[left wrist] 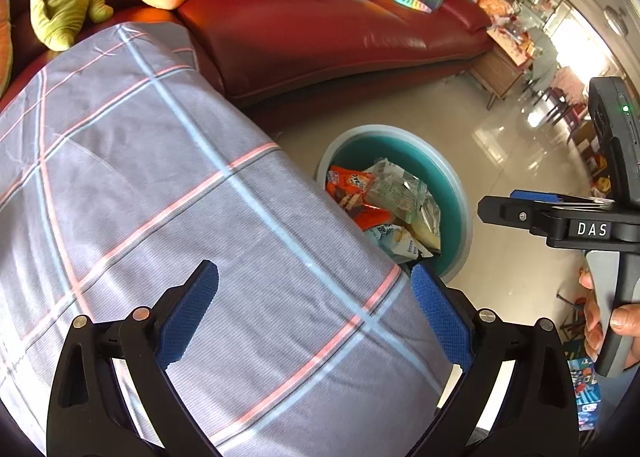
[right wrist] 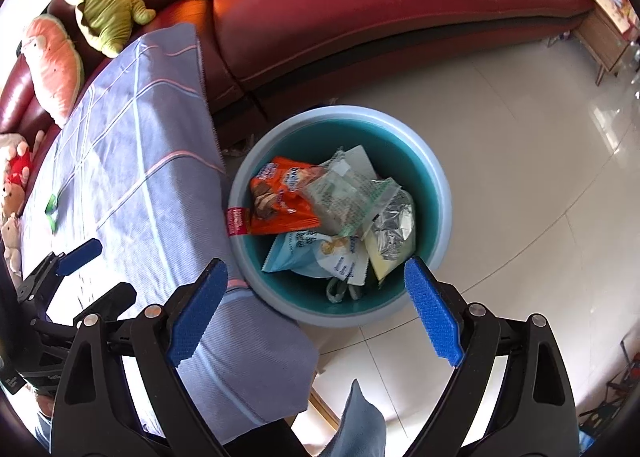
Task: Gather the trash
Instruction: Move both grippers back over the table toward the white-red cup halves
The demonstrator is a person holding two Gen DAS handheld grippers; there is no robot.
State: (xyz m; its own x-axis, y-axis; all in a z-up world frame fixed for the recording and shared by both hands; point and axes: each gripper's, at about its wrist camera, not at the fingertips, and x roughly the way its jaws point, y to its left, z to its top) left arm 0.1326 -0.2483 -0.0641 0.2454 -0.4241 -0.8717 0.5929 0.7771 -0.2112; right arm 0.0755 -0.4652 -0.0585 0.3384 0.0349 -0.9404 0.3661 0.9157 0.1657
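My right gripper and left gripper both hang spread and empty, while the wrappers in the bin look light, crinkly, slippery, best pinched at a flat edge.

bin: showing a pale blue rim and teal inside, ahead of the right tongs
wrappers: showing orange, clear, silver and light blue
cloth: showing grey with pink and blue checks, under the left tongs
sofa: glowing dark red, beyond the bin
pads: showing blue on black arms
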